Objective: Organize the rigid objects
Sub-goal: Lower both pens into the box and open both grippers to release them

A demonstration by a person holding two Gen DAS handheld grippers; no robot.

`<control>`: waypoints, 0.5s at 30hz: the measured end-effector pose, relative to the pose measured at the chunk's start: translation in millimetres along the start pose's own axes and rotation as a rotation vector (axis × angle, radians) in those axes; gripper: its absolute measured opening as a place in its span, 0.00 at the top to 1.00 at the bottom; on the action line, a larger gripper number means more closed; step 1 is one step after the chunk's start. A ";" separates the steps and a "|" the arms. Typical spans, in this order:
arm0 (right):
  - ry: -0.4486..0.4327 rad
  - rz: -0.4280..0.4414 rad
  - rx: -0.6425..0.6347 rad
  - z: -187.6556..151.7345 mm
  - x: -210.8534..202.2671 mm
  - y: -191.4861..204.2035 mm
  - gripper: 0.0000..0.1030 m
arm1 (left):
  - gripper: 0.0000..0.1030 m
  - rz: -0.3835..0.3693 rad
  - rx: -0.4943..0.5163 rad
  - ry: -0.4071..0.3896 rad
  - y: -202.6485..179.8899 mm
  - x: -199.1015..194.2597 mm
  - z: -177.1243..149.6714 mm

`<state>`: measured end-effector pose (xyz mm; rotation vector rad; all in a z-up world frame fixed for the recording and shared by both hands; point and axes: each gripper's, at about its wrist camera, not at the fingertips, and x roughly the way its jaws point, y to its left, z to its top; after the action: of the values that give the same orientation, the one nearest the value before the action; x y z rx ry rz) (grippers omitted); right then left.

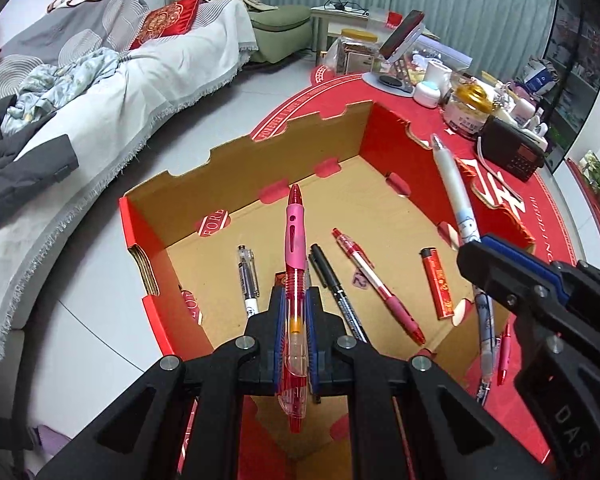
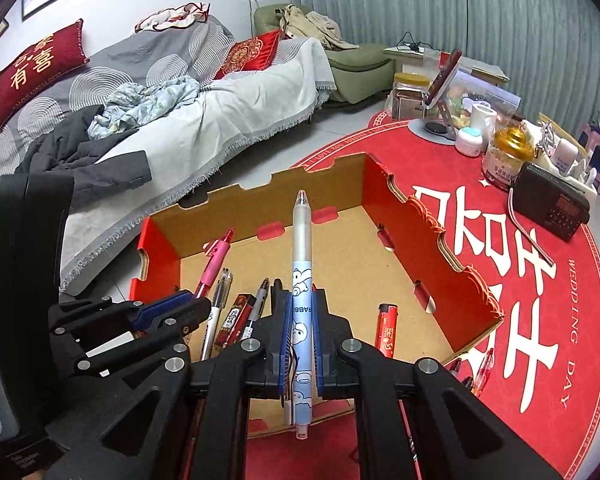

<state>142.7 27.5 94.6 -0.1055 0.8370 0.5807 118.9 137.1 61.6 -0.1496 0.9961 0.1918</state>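
Two grippers, each clamping a pen, above the open red-and-brown cardboard box [image 1: 260, 152] on the round red table [image 2: 540, 320].
Left gripper [image 1: 293, 300] pinches a pink-and-red clear plastic pen [image 1: 294, 248]; right gripper [image 2: 301, 312] pinches a pale blue cartoon-printed pen [image 2: 302, 280], both over the box's near side.

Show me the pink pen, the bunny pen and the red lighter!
pink pen [image 1: 294, 222]: left wrist view, on its pink grip.
bunny pen [image 2: 302, 280]: right wrist view, on its blue printed barrel.
red lighter [image 1: 437, 282]: left wrist view, mid-body, lying in the box.

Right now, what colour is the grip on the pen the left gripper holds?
Pink, on a clear red pen; clearest in the left wrist view.
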 end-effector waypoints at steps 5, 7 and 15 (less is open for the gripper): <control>0.027 0.003 0.006 0.7 12.4 -1.4 0.90 | 0.91 0.011 -0.018 0.018 5.7 8.4 1.5; 0.034 0.003 0.009 1.5 16.1 -2.1 0.90 | 0.91 0.014 -0.019 0.023 7.3 11.0 2.8; 0.059 -0.006 0.011 3.8 27.1 -5.9 0.90 | 0.91 0.021 -0.016 0.050 6.2 20.6 6.8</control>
<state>162.5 35.8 76.8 -0.1160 0.8971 0.5697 133.9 146.4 47.7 -0.1589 1.0464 0.2158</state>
